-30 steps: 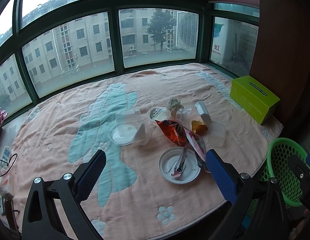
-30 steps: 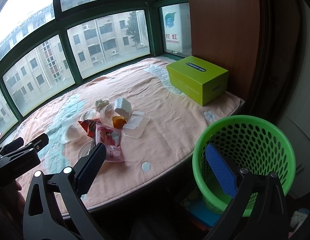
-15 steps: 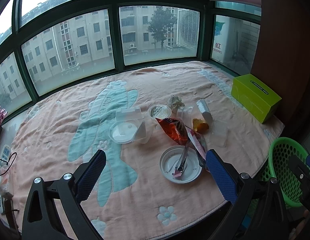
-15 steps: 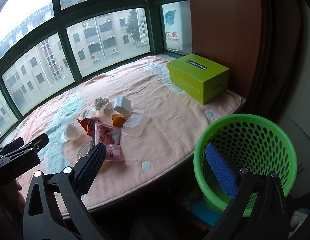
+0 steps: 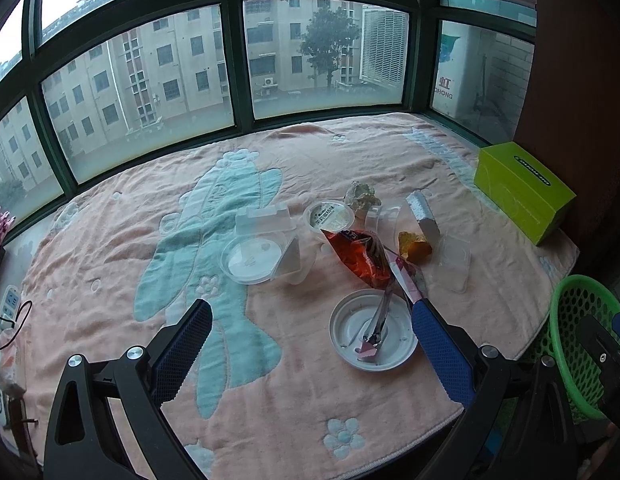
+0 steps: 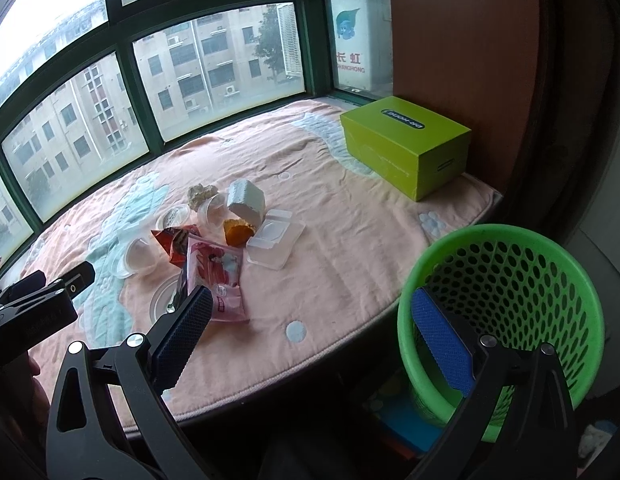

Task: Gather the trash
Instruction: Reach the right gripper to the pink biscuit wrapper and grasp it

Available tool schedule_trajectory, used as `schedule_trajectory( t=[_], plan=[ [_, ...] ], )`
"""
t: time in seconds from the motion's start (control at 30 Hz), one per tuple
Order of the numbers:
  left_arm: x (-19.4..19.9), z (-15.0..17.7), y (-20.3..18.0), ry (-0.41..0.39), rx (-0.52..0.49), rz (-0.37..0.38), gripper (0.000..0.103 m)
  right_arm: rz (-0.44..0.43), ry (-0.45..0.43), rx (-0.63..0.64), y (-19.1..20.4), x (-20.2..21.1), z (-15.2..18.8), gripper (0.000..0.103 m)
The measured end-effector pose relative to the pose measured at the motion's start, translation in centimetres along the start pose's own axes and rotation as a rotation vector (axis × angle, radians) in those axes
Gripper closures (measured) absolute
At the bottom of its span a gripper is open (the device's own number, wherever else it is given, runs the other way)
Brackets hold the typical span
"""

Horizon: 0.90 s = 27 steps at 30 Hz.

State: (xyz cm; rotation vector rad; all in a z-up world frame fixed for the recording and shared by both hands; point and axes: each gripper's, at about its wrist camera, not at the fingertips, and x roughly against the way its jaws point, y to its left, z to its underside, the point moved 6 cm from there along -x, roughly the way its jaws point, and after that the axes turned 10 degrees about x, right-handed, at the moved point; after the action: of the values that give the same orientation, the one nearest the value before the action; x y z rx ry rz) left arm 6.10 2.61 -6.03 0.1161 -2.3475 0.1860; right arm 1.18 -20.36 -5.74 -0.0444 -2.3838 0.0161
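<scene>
Trash lies in a loose heap on the pink blanket (image 5: 110,264): a red snack bag (image 5: 360,256), a pink wrapper (image 6: 218,272), a white round lid (image 5: 372,334) with a scrap on it, clear plastic cups and trays (image 5: 262,248), an orange crumpled piece (image 5: 414,246) and a white block (image 6: 246,200). My left gripper (image 5: 310,344) hovers open above the blanket's near edge, just short of the lid. Over the edge between blanket and green mesh basket (image 6: 506,304), my right gripper (image 6: 312,336) is open and holds nothing.
A lime green box (image 6: 406,144) stands at the blanket's far right by a brown wall panel. Green-framed windows close the back. The left gripper's body (image 6: 34,312) shows at the left of the right wrist view. A remote and cables (image 5: 8,312) lie at the far left.
Both grippers have drifted slightly forward toward the heap; the trash and basket sit a little lower and nearer in view. Nothing was grasped.
</scene>
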Motion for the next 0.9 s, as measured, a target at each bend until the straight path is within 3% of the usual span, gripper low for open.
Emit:
schedule_trajectory(
  t=[0.9],
  plan=[
    [-6.2, -1.1, 3.2, 0.110, 0.058, -0.068, 0.006, -0.095, 0.101, 0.087, 4.2, -6.6, -1.0, 0.005]
  ],
)
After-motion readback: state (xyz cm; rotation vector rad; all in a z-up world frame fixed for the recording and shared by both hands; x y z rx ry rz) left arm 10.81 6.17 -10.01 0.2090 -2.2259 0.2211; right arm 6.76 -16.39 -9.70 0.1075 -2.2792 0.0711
